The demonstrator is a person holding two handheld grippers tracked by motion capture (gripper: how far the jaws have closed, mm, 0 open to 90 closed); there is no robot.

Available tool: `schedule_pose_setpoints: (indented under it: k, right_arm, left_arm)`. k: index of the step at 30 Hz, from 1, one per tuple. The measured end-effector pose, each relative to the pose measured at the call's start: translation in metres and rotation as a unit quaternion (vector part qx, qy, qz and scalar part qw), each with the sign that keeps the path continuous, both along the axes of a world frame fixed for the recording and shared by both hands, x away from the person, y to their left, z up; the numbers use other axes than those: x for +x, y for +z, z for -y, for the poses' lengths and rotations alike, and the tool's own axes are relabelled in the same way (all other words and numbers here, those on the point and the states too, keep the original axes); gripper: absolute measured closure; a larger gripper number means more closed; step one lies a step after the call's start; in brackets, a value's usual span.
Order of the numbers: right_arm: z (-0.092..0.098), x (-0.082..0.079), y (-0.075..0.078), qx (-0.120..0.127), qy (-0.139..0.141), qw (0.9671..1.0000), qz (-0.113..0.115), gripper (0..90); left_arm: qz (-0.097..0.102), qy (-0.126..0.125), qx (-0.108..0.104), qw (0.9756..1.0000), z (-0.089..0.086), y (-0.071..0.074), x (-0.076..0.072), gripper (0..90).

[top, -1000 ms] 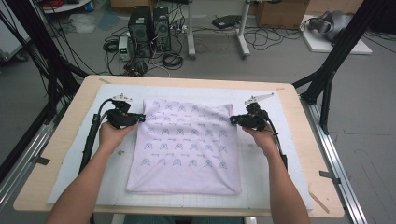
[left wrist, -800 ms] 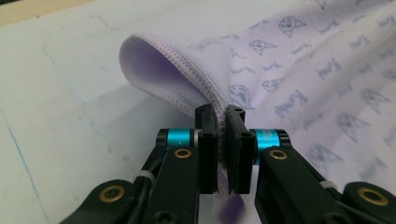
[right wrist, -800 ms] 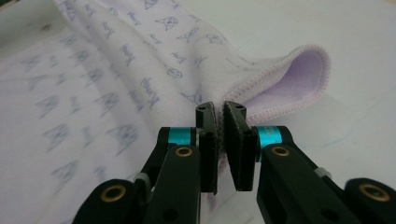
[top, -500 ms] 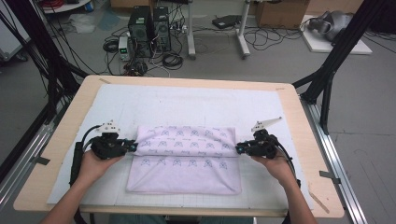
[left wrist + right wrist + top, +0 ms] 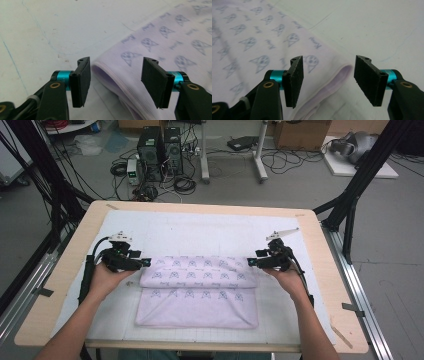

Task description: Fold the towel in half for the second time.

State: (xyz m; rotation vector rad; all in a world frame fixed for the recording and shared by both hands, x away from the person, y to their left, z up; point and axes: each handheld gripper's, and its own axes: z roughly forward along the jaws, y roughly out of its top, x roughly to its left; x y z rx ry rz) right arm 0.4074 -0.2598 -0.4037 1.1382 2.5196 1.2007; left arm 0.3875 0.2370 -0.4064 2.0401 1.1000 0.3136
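High view: a person's two forearms reach in from six o'clock over a wooden table (image 5: 65,285) covered by a white mat (image 5: 200,227). On the mat lies a pale lilac cloth (image 5: 197,295) printed with small cat faces, its far part turned over toward the person so that a rolled fold runs across it from nine to three o'clock. The left gripper (image 5: 142,263) sits at the fold's nine o'clock end, the right gripper (image 5: 250,262) at its three o'clock end, each pointing inward at the cloth. Both have just been opening. Left gripper view: the two black pads (image 5: 81,81) stand spread apart, and the doubled corner of the cloth (image 5: 130,75) lies on the mat between them, close to the pads but not pressed by either. Right gripper view: the pads (image 5: 294,80) are likewise spread, with the cloth's (image 5: 262,50) folded hem lying loose in the gap between them, pinched by neither. Beyond the table, at twelve o'clock, computer towers (image 5: 160,145) and tangled cables (image 5: 185,182) sit on the grey floor (image 5: 300,185), and black frame legs (image 5: 360,175) flank the table.
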Motion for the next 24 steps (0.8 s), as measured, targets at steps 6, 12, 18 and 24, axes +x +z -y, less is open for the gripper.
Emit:
schedule_pose_setpoints:
  k: [6,12,18,24]
  right_arm:
    - [-0.015,0.03,-0.026,-0.024,-0.005,0.9987,-0.045,44.7]
    - [-0.015,0.024,-0.025,0.002,0.039,0.9979,-0.053,83.5]
    - [-0.006,-0.003,0.01,0.04,0.059,0.9974,0.002,84.0]
    - [0.006,-0.056,0.041,0.071,0.089,0.9914,0.065,83.9]
  left_arm:
    - [-0.056,0.011,-0.028,0.998,0.001,-0.026,0.024,48.8]
    - [-0.026,-0.009,-0.051,0.9983,0.001,-0.019,0.018,83.6]
    - [0.029,-0.03,-0.074,0.9964,-0.008,0.011,-0.015,84.3]
    - [0.083,-0.068,-0.087,0.9903,-0.017,0.029,-0.078,84.0]
